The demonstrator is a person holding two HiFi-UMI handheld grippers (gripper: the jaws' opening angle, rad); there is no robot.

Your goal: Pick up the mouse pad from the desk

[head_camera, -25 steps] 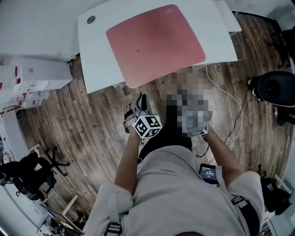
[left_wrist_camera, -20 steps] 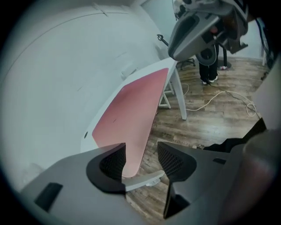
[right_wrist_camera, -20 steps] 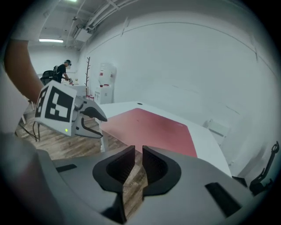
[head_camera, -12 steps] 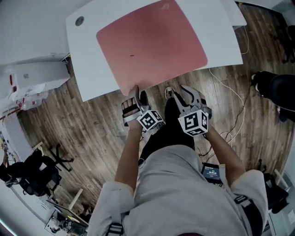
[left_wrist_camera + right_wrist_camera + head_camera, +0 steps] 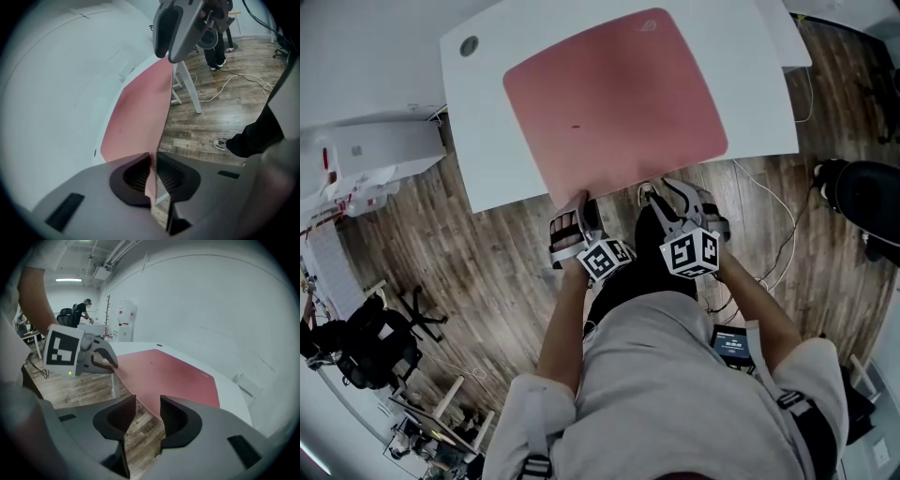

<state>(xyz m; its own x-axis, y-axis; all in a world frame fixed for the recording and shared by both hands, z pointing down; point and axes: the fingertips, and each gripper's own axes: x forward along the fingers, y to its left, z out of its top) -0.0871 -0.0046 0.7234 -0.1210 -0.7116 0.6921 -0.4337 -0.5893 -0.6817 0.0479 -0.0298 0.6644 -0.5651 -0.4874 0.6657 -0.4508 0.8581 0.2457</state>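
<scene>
Pink mouse pad [image 5: 614, 98] is lying on the surface [image 5: 483, 141]; left fingers [image 5: 133, 177] are closing on its six o'clock edge, right fingers [image 5: 177, 417] are opening, empty. One shallow pinch is likely risking a slip.

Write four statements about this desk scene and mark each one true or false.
1. The mouse pad is pink. True.
2. The mouse pad lies on the wooden floor. False: it lies on the white desk.
3. The pad's near edge sits between the left gripper jaws. True; those jaws are closing on it.
4. The right gripper is clamped on the pad. False: its jaws stand apart and are opening, and they do not press on the pad.
</scene>
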